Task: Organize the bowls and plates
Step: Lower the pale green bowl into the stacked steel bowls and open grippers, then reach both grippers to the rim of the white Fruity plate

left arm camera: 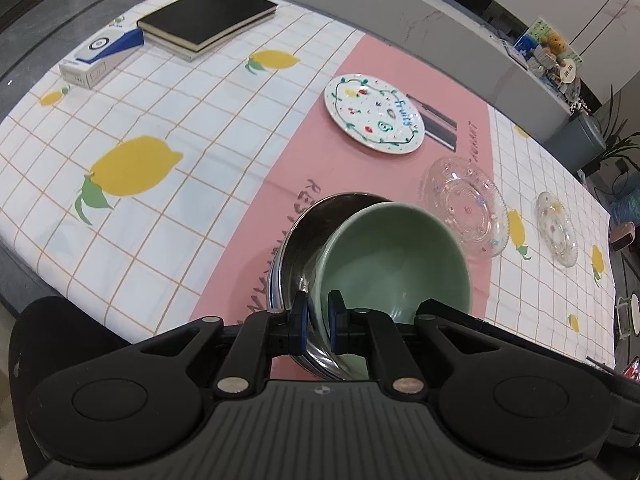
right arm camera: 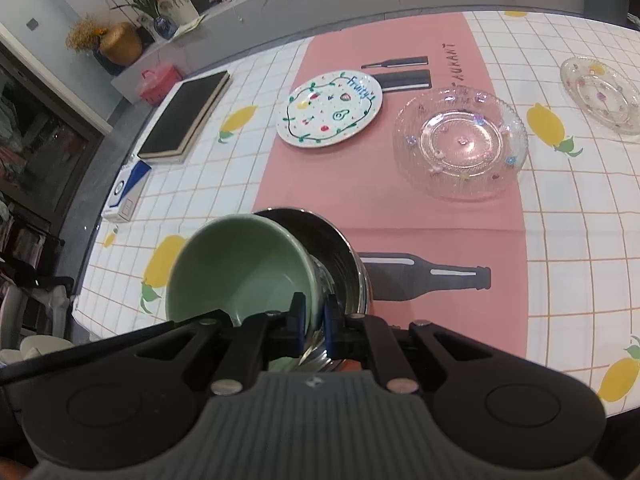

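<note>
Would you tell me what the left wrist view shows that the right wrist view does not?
Only the left wrist view: the left gripper, shut on the green ceramic bowl, and a brown soft toy. Only the right wrist view: the right gripper, gripping that bowl too, a golden round vase, a black printed bottle. Both: the steel bowl, white painted plate, large clear glass plate, small clear glass plate, black book.

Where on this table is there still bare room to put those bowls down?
Free: the checked cloth between the black notebooks and the steel bowl, and the pink strip in front of the painted plate. Crowded: the far right, where the large glass plate and small glass plate sit.
</note>
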`<state>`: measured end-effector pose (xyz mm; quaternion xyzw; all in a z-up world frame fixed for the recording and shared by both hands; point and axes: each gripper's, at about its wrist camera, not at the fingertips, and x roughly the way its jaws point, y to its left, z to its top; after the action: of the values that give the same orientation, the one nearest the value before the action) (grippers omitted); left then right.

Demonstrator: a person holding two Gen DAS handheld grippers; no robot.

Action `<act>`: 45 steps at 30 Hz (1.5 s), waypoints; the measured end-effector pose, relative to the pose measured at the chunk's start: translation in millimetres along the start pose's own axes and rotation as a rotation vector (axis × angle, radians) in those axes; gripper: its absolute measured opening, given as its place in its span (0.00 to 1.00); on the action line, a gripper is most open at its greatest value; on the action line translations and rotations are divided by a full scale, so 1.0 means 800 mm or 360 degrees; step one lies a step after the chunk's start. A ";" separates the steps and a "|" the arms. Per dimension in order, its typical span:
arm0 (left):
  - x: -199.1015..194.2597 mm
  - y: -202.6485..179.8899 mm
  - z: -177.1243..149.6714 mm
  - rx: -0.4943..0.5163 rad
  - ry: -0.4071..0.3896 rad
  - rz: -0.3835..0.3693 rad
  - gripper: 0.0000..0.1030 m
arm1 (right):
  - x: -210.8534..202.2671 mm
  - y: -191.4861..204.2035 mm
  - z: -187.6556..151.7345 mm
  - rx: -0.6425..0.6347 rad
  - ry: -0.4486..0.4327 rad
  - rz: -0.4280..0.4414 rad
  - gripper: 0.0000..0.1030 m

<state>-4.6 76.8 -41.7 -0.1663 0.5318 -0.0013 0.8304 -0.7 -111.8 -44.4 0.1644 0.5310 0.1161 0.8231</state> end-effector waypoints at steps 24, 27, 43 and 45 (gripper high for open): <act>0.014 0.003 0.017 -0.0059 0.0019 0.0046 0.13 | 0.024 0.002 0.009 -0.0032 0.0043 -0.0055 0.14; 0.010 0.003 0.018 -0.0058 0.0000 0.0038 0.15 | 0.021 0.004 0.009 -0.0038 0.0036 -0.0056 0.16; -0.012 -0.002 0.029 -0.0017 -0.0114 -0.0007 0.24 | -0.020 0.010 0.019 -0.0146 -0.0180 -0.0084 0.30; -0.018 -0.004 0.031 -0.0009 -0.0141 -0.0012 0.24 | -0.028 0.009 0.022 -0.0148 -0.0211 -0.0075 0.31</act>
<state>11.7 83.5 -19.0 -0.1703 0.4939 0.0044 0.8526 6.1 -116.2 -16.5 0.1208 0.4730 0.1101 0.8658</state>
